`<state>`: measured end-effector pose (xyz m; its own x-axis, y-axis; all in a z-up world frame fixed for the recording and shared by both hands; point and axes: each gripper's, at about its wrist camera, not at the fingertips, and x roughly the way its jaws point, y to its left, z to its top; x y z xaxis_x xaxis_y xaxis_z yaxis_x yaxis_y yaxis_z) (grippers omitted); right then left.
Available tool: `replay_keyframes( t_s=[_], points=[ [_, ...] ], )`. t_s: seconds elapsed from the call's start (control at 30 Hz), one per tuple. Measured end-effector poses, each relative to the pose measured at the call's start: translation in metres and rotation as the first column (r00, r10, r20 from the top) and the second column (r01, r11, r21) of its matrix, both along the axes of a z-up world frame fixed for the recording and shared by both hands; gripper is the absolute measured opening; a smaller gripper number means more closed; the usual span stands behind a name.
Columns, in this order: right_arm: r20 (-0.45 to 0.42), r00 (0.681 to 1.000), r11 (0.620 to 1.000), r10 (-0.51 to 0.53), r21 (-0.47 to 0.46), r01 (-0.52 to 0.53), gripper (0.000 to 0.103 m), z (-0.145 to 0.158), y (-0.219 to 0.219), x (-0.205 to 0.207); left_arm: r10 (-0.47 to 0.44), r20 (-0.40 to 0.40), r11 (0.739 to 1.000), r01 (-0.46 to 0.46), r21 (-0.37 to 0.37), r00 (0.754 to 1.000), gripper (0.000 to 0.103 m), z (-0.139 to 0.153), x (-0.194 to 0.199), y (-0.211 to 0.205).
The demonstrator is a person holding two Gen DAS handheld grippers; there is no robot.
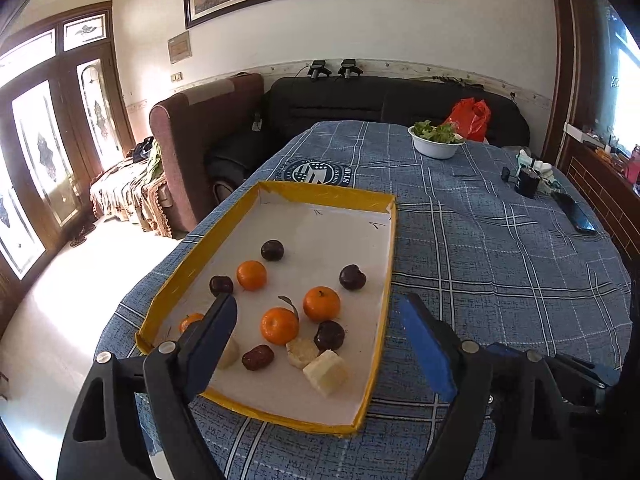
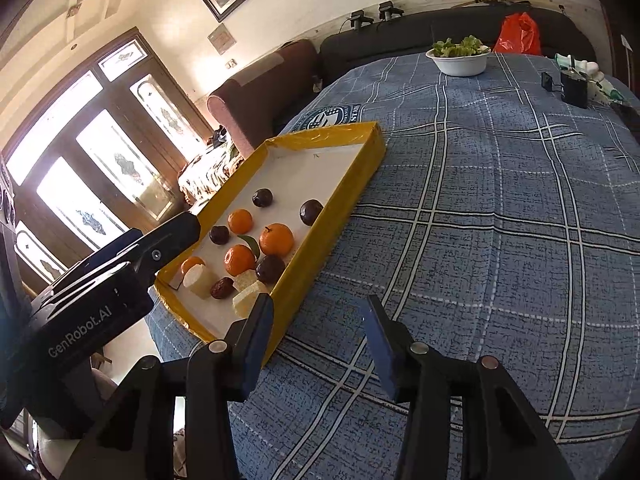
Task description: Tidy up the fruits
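Observation:
A yellow-rimmed tray with a white floor lies on the blue plaid table; it also shows in the right wrist view. It holds several oranges, several dark plums, a red date and pale cut fruit pieces. My left gripper is open and empty, hovering over the tray's near end. My right gripper is open and empty over the cloth, just right of the tray's near corner.
A white bowl of greens stands at the table's far side, with a red bag behind it. Small dark items and a phone lie at the right edge. A sofa and armchair stand beyond the table.

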<state>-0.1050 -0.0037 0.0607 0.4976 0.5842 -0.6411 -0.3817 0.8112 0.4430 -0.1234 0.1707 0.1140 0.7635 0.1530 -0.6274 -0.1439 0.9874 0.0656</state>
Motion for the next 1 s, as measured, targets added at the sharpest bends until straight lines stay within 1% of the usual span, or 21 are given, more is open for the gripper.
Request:
replay_keyframes(
  t_s=[0.07, 0.27, 0.3, 0.37, 0.53, 0.6, 0.67, 0.73, 0.77, 0.8, 0.83, 0.87, 0.9, 0.93, 0.97, 1.0],
  points=[
    [0.003, 1.000, 1.000, -0.006, 0.000, 0.006, 0.054, 0.000, -0.002, -0.002, -0.006, 0.000, 1.000, 0.006, 0.007, 1.000, 0.084, 0.001, -0.002, -0.003],
    [0.021, 1.000, 1.000, -0.001, -0.014, 0.001, 0.055, 0.002, -0.001, -0.009, -0.009, 0.004, 1.000, 0.009, 0.005, 1.000, 0.085, 0.001, -0.004, -0.006],
    [0.030, 1.000, 1.000, -0.002, -0.020, 0.002, 0.056, 0.003, 0.000, -0.011, -0.008, 0.004, 1.000, 0.008, 0.004, 1.000, 0.086, 0.001, -0.005, -0.006],
    [0.042, 0.999, 1.000, -0.006, -0.030, 0.007, 0.061, 0.005, 0.001, -0.012, -0.005, 0.001, 1.000, 0.005, 0.002, 1.000, 0.086, 0.000, -0.006, -0.005],
    [0.054, 0.998, 0.999, -0.013, -0.046, 0.015, 0.064, 0.006, 0.003, -0.014, 0.014, -0.008, 1.000, -0.014, -0.011, 1.000, 0.087, -0.004, -0.007, 0.001],
    [0.053, 0.998, 0.998, -0.014, -0.055, 0.017, 0.064, 0.005, 0.004, -0.015, 0.033, 0.013, 0.999, -0.033, -0.018, 0.999, 0.087, -0.003, -0.010, 0.005],
    [0.056, 0.998, 0.998, -0.013, -0.066, 0.016, 0.064, 0.004, 0.006, -0.014, 0.066, 0.063, 0.998, -0.066, -0.014, 0.996, 0.087, 0.005, -0.017, 0.008],
    [0.076, 0.997, 0.996, -0.009, -0.087, 0.015, 0.064, 0.005, 0.010, -0.016, 0.128, 0.153, 0.991, -0.133, 0.022, 0.980, 0.089, 0.016, -0.029, 0.010],
    [0.086, 0.996, 0.995, -0.006, -0.096, 0.014, 0.064, 0.005, 0.012, -0.017, 0.168, 0.210, 0.982, -0.182, 0.049, 0.963, 0.095, 0.023, -0.037, 0.011],
    [0.105, 0.995, 0.994, -0.002, -0.110, 0.014, 0.064, 0.007, 0.015, -0.020, 0.202, 0.257, 0.971, -0.227, 0.070, 0.945, 0.102, 0.030, -0.044, 0.011],
    [0.120, 0.993, 0.993, 0.002, -0.119, 0.012, 0.064, 0.009, 0.017, -0.022, 0.234, 0.301, 0.959, -0.271, 0.086, 0.924, 0.103, 0.037, -0.051, 0.011],
    [0.137, 0.991, 0.992, 0.008, -0.126, 0.010, 0.065, 0.011, 0.019, -0.024, 0.272, 0.354, 0.940, -0.325, 0.100, 0.895, 0.103, 0.043, -0.061, 0.010],
    [0.156, 0.988, 0.991, 0.015, -0.133, 0.006, 0.066, 0.013, 0.022, -0.027, 0.292, 0.380, 0.929, -0.354, 0.104, 0.878, 0.103, 0.046, -0.067, 0.008],
    [0.175, 0.984, 0.990, 0.022, -0.140, 0.003, 0.070, 0.014, 0.024, -0.030, 0.303, 0.394, 0.922, -0.371, 0.107, 0.868, 0.103, 0.047, -0.072, 0.008],
    [0.189, 0.982, 0.989, 0.027, -0.146, 0.001, 0.072, 0.016, 0.027, -0.031, 0.308, 0.397, 0.920, -0.378, 0.109, 0.864, 0.103, 0.044, -0.076, 0.008],
    [0.201, 0.979, 0.988, 0.036, -0.155, -0.005, 0.075, 0.016, 0.030, -0.033, 0.307, 0.393, 0.920, -0.376, 0.109, 0.867, 0.103, 0.042, -0.077, 0.008]
  ],
)
